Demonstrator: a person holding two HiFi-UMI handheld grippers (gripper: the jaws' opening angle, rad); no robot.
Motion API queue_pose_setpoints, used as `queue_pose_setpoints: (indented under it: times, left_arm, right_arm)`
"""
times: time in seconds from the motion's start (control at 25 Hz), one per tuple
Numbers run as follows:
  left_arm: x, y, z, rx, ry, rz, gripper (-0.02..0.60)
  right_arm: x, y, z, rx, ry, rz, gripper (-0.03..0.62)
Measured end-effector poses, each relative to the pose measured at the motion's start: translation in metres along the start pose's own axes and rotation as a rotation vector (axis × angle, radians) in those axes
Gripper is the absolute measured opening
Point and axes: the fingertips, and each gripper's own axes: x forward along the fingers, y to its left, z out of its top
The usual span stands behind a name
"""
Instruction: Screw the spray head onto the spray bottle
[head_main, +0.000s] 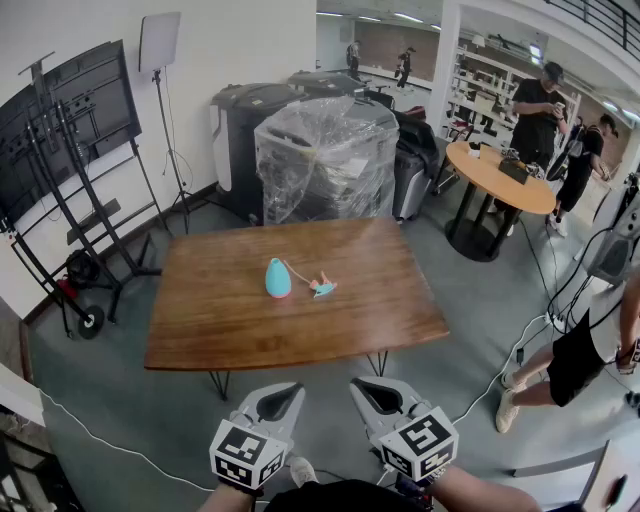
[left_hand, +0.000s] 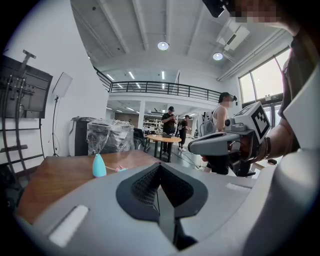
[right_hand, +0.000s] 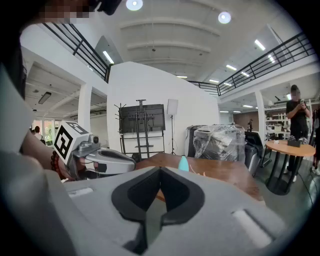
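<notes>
A small teal spray bottle (head_main: 278, 279) stands upright near the middle of the wooden table (head_main: 230, 320). Just to its right lies the spray head (head_main: 322, 287), teal and pink, with its thin tube stretched toward the bottle. Both grippers hang well short of the table's near edge, side by side: the left gripper (head_main: 281, 400) and the right gripper (head_main: 372, 393), each shut with nothing between the jaws. In the left gripper view the bottle (left_hand: 99, 165) shows far ahead, and the right gripper (left_hand: 220, 142) crosses at the right. The right gripper view shows the bottle (right_hand: 183, 163) beyond its shut jaws.
A plastic-wrapped machine (head_main: 327, 160) and black bins stand behind the table. A rolling screen stand (head_main: 70, 170) and light stand are at the left. A round table (head_main: 498, 178) with people around it stands at the back right; a person's legs (head_main: 560, 365) and floor cables lie at the right.
</notes>
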Motion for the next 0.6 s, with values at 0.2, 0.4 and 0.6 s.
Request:
queue_pose_setpoints:
  times: [0.2,0.4,0.6]
  left_arm:
    - [0.006,0.047,0.005,0.011,0.020,-0.027,0.015]
    - [0.021,0.073,0.003,0.009,0.036,-0.040,0.015]
    - [0.047,0.092,-0.006,0.007,0.076,-0.049,0.017]
  right_arm:
    - [0.049,0.002,0.018,0.002,-0.001,-0.013,-0.011]
    - [0.077,-0.007,0.020,0.008,0.022,-0.019,-0.011]
    - [0.098,-0.024,0.018,0.019,0.036,-0.020,-0.011]
